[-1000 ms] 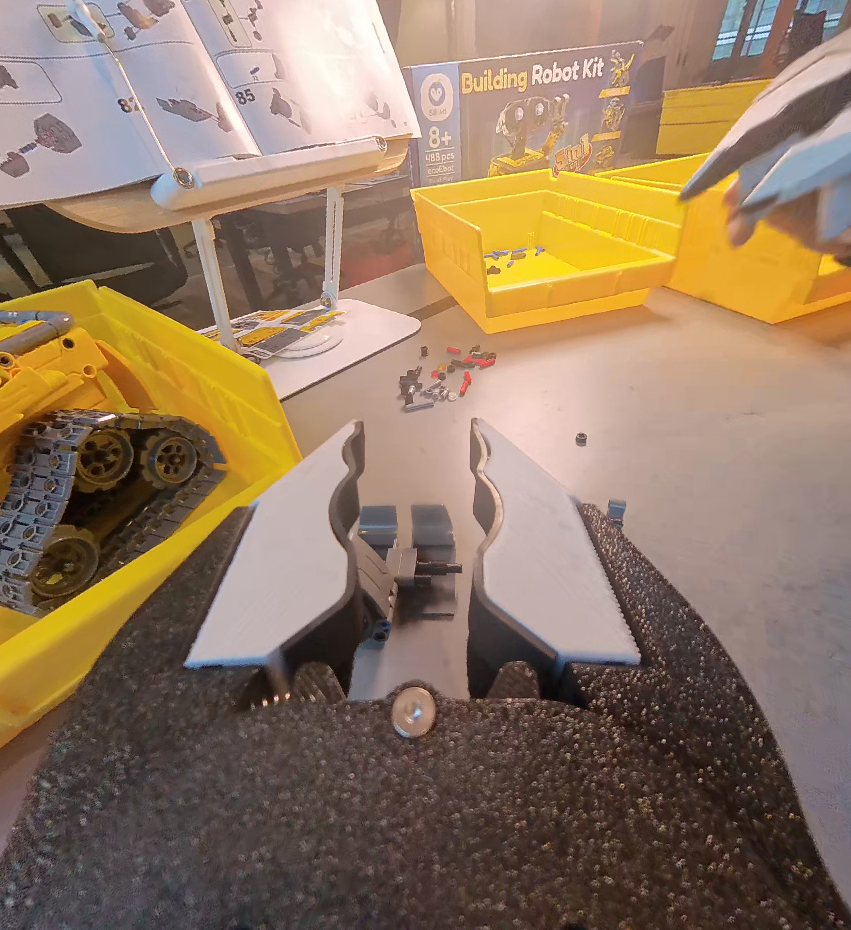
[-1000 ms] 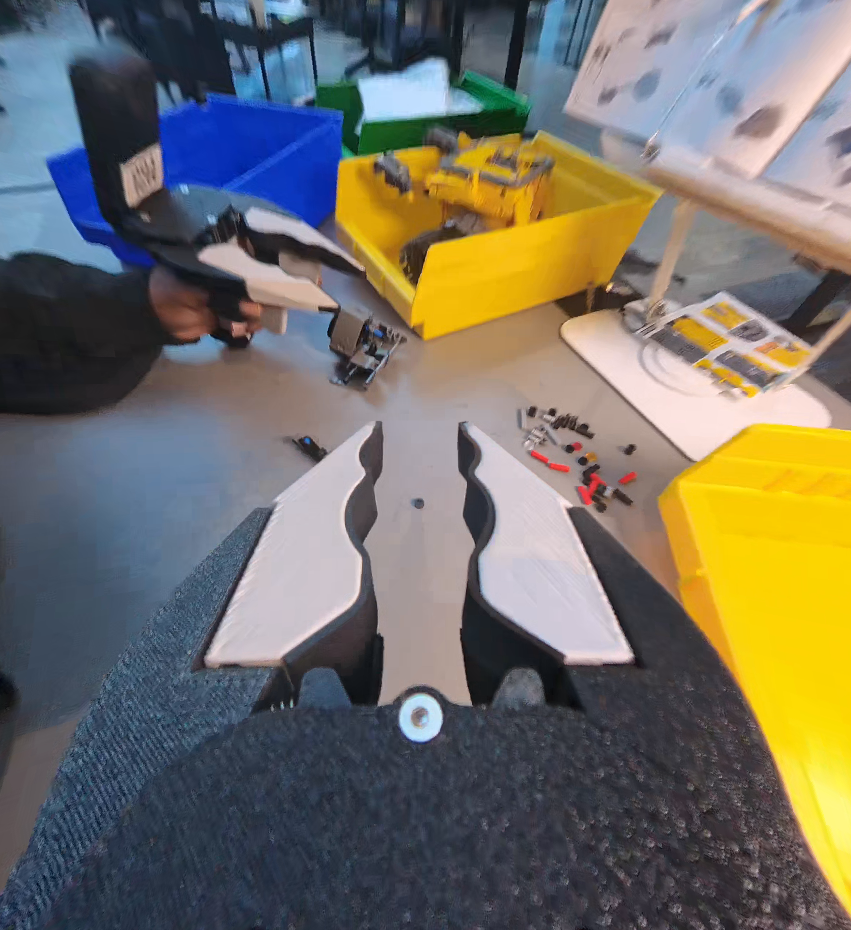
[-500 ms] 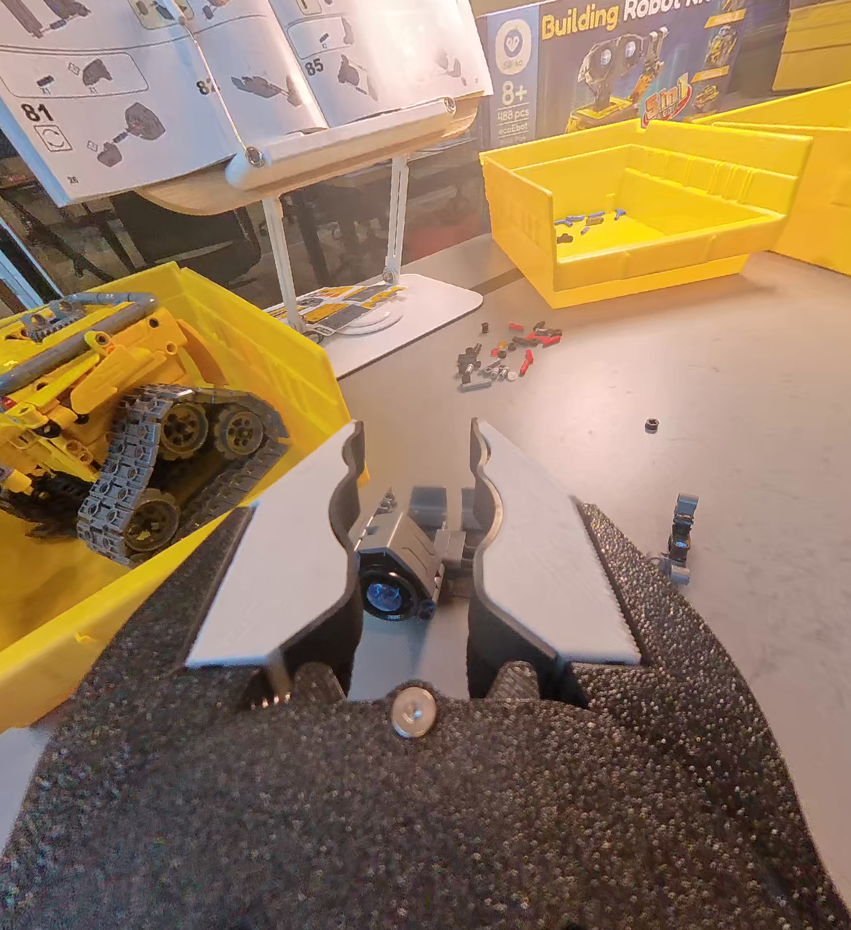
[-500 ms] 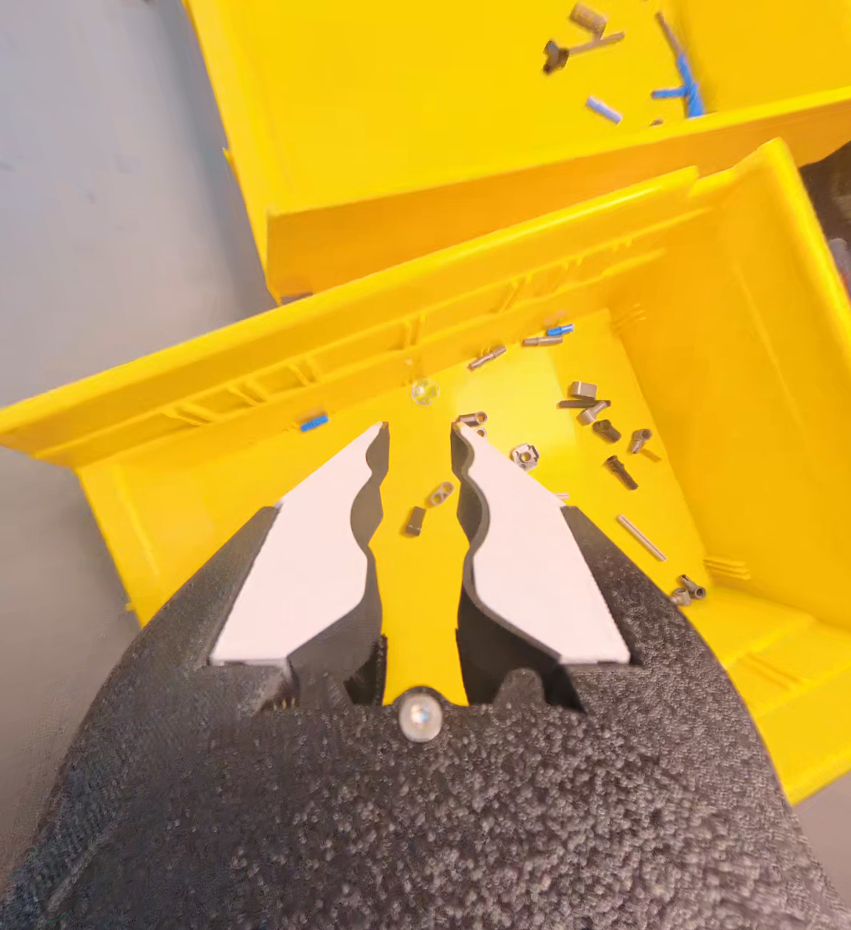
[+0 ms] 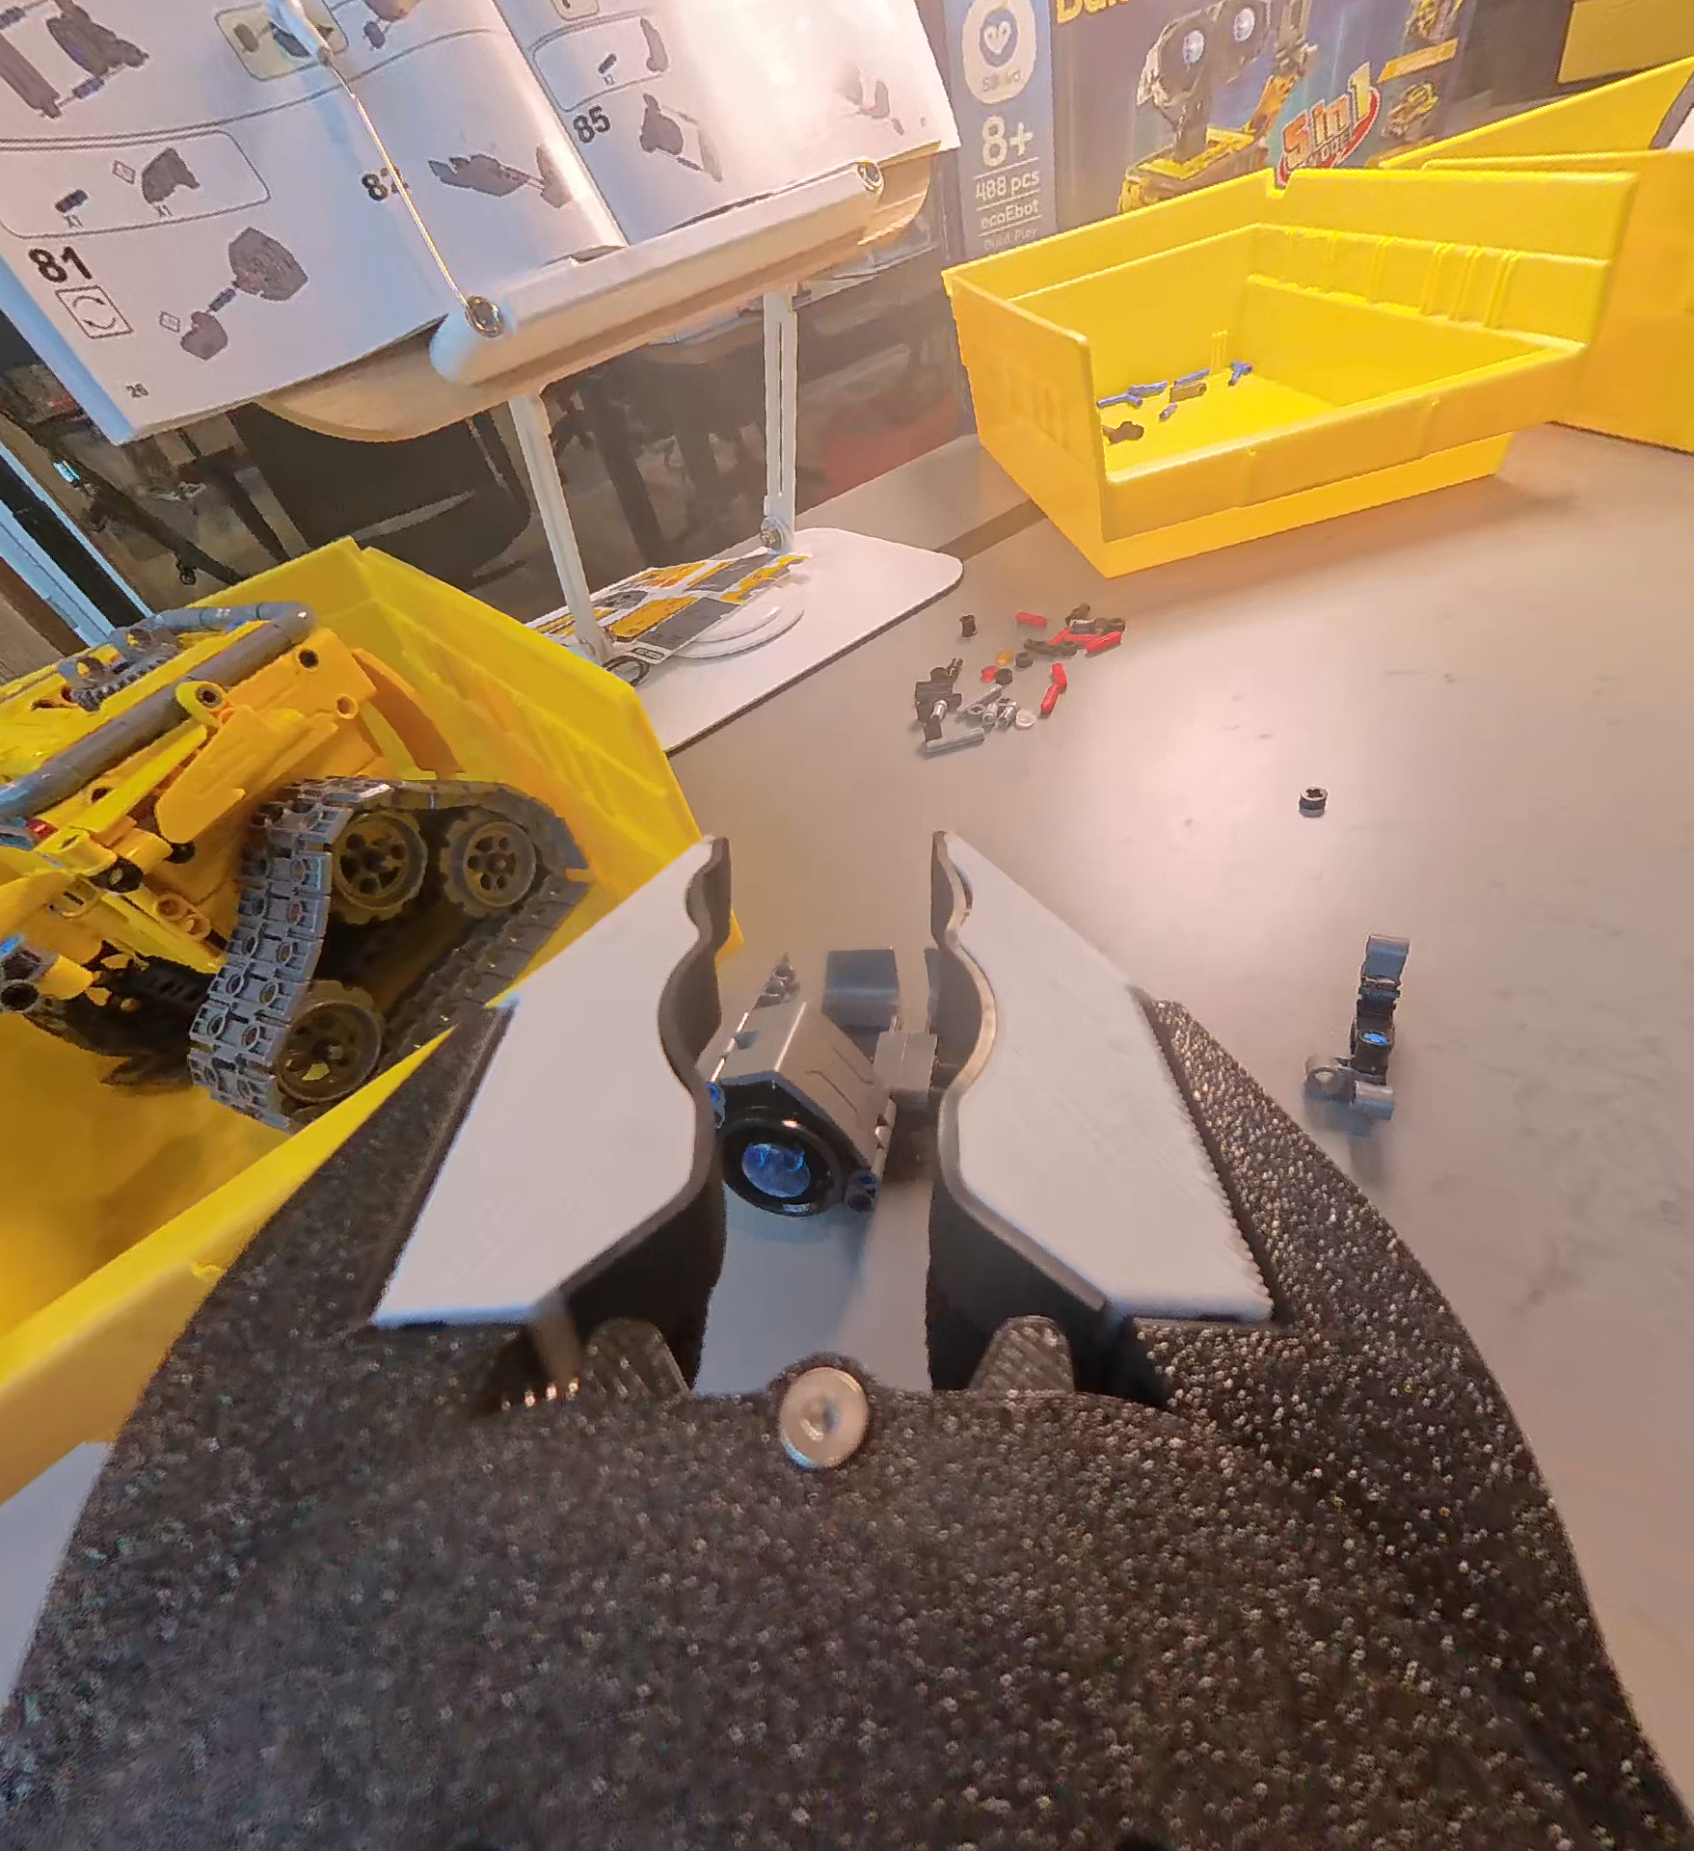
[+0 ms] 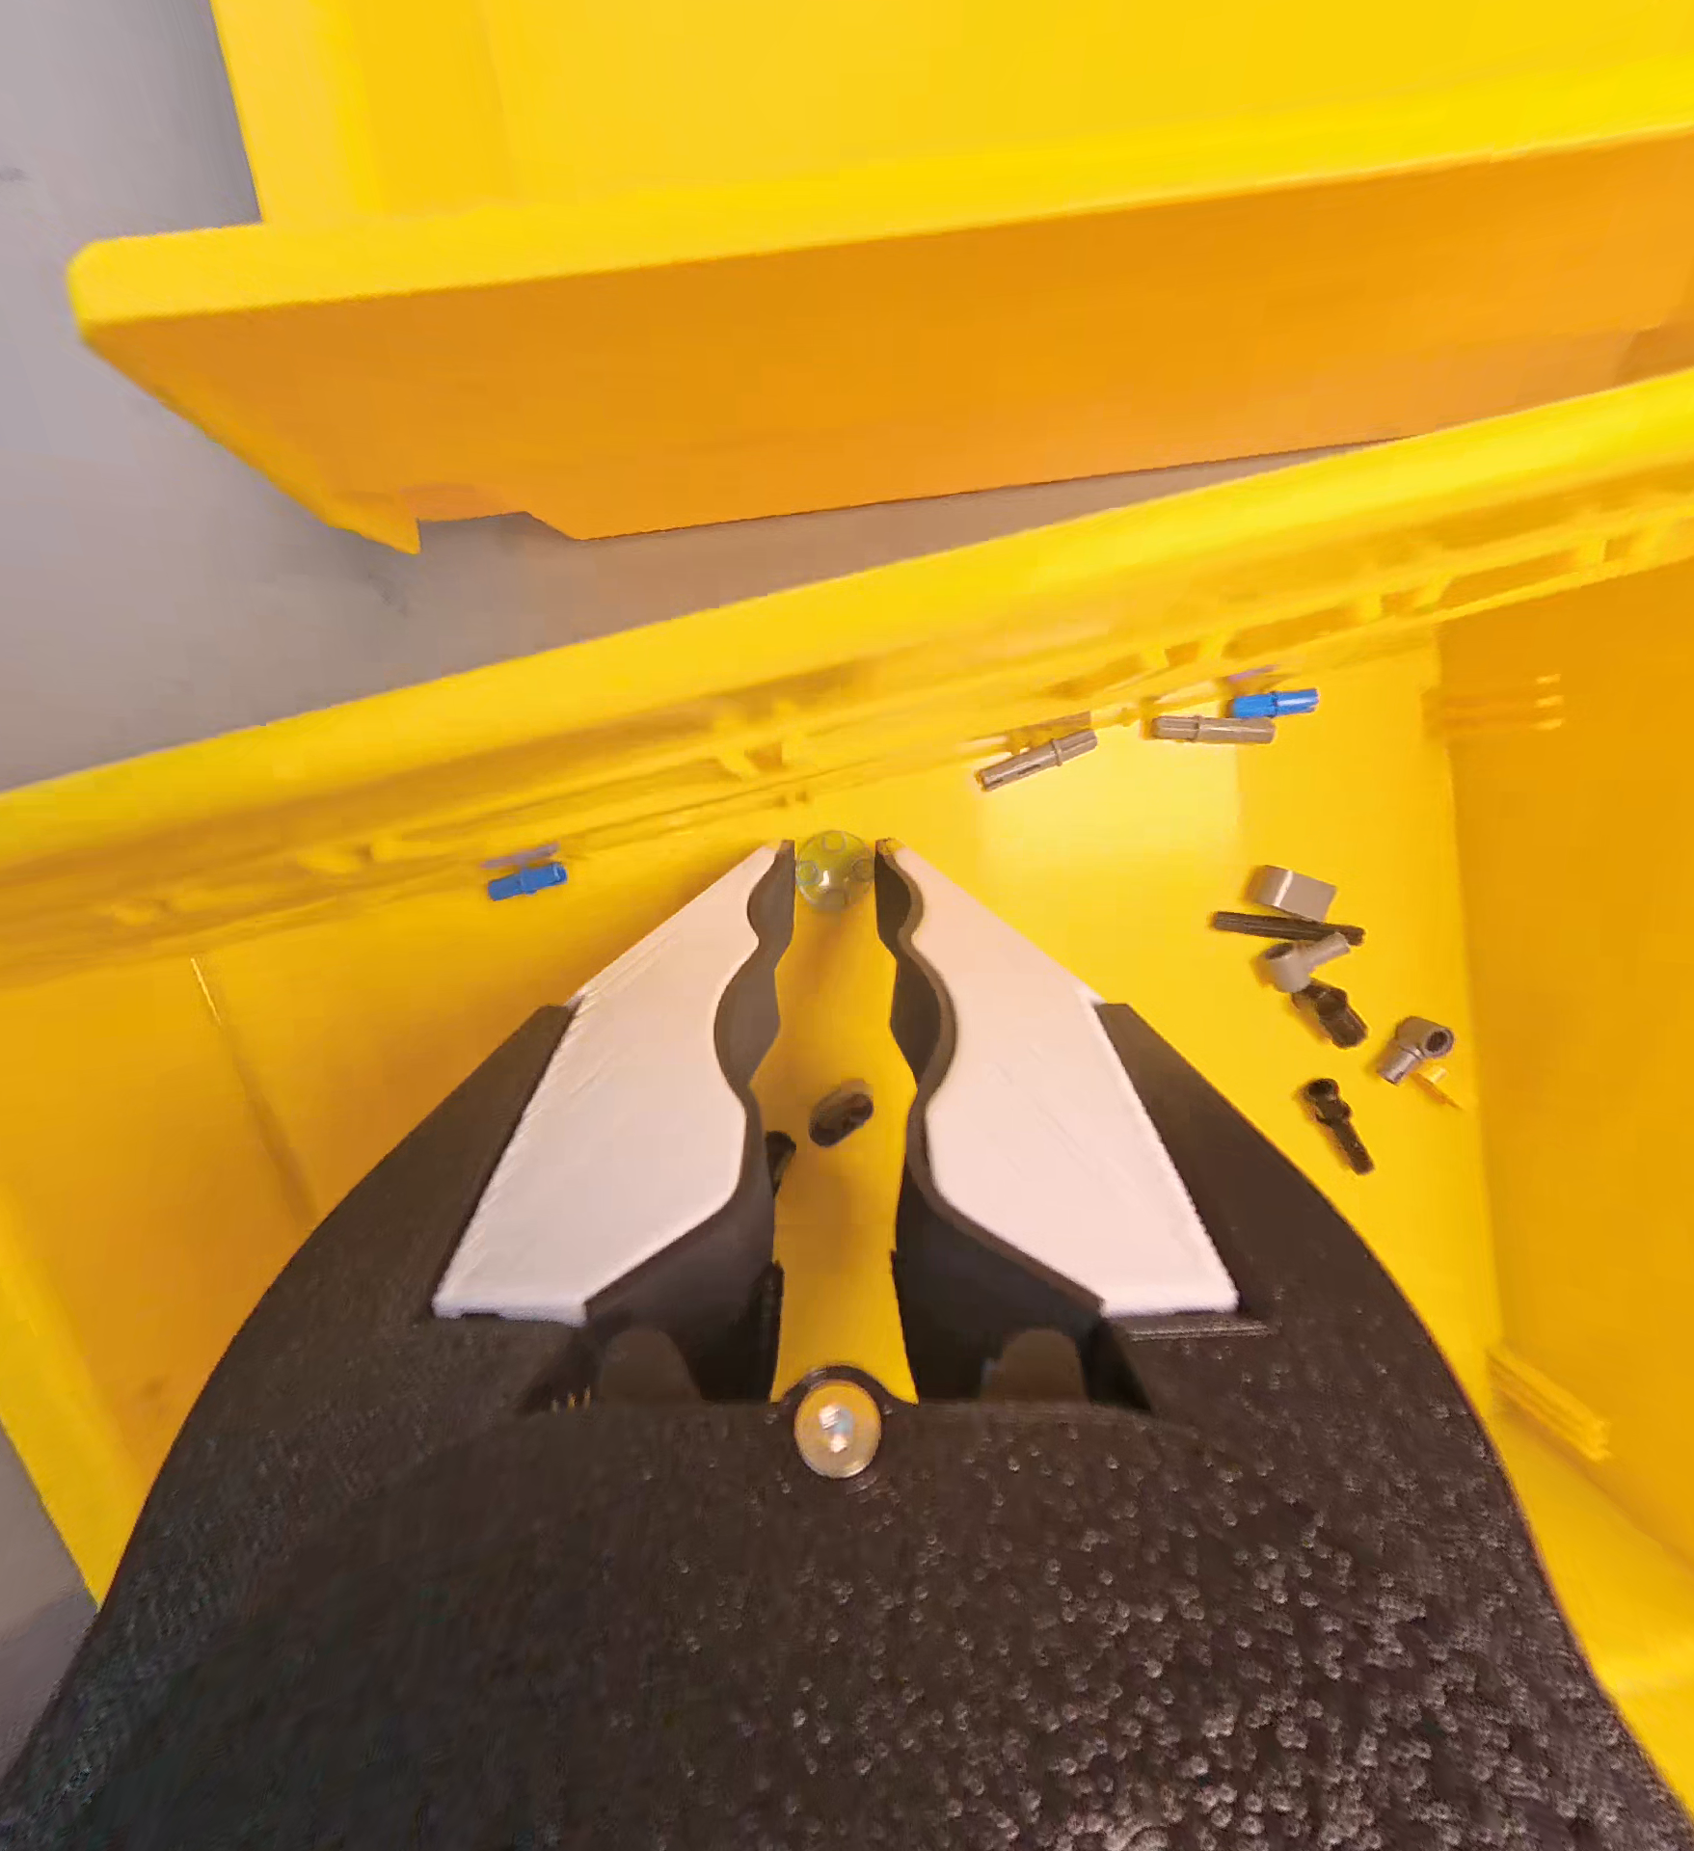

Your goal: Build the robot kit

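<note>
My left gripper [image 5: 827,871] is shut on a grey brick assembly with a blue lens [image 5: 802,1102] and holds it just above the grey table. It is next to a yellow bin [image 5: 542,701] that holds a yellow tracked vehicle model [image 5: 272,851]. My right gripper [image 6: 830,856] reaches down into another yellow bin [image 6: 822,691]. Its tips are closed in on a small clear round piece [image 6: 830,873] that lies by the bin's far wall. A black connector [image 6: 841,1110] lies on the bin floor under the fingers.
An instruction booklet on a white stand [image 5: 422,150], a pile of small loose pieces [image 5: 1023,671], a grey sub-assembly [image 5: 1363,1032] and a black ring [image 5: 1313,798] are on the table. The right bin holds blue pins [image 6: 525,881] and grey connectors [image 6: 1323,962]. A second bin [image 6: 822,401] sits beyond. Some 50 centimeters of space lies between my two pairs of fingers.
My right gripper swung from the table down into the yellow bin, went lower, and its fingers narrowed onto the clear round piece. My left gripper turned the grey assembly, lens now toward the camera.
</note>
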Demonstrator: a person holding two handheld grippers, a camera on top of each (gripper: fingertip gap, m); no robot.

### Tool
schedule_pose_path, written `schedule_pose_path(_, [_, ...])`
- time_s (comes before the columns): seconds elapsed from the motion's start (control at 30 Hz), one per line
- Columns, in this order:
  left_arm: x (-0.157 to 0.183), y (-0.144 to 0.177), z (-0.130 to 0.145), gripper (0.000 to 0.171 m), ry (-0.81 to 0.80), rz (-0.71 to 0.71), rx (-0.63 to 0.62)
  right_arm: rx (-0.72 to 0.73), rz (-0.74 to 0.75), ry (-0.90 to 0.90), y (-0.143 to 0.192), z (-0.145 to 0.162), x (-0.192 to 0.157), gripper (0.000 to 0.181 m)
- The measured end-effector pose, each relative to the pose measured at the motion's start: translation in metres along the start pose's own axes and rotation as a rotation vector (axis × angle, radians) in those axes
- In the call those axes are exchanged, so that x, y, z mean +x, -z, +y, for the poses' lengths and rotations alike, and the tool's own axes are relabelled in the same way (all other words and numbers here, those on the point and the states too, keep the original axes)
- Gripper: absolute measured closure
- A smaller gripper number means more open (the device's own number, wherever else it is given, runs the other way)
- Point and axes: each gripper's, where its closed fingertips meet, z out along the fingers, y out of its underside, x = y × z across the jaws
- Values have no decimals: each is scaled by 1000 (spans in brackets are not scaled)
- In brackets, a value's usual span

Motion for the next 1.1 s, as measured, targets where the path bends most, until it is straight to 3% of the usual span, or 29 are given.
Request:
schedule_pose_path(0.07, [0,1,-1,133,1,5,5,89,61,-2,27,-11,1,166])
schedule_pose_path(0.17, [1,2,-1,133,15,14,10,297,255,13,102,-40,-5,166])
schedule_pose_path(0.27, [3,0,0,134,36,38,5,412,332,76,143,-57,-61,165])
schedule_pose_path(0.33, [5,-2,0,134,35,48,1,480,234,90,134,-71,-123,165])
schedule_pose_path(0.43, [6,-2,0,134,36,56,4,525,89,53,77,-85,-197,165])
schedule_pose_path(0.57, [6,0,-1,134,45,58,11,512,-46,-18,-5,-104,-240,165])
schedule_pose_path(0.83, [7,5,-4,134,37,63,22,387,-42,95,-57,-152,-235,164])
schedule_pose_path(0.9, [7,6,-3,134,40,66,23,391,-18,110,-59,-159,-229,155])
schedule_pose_path(0.97, [7,7,-3,134,45,71,24,480,2,98,-35,-172,-222,143])
schedule_pose_path(1.03, [8,8,-3,134,46,76,23,640,57,53,20,-184,-198,143])
schedule_pose_path(1.1, [8,8,-3,134,52,82,25,760,174,-33,87,-178,-148,148])
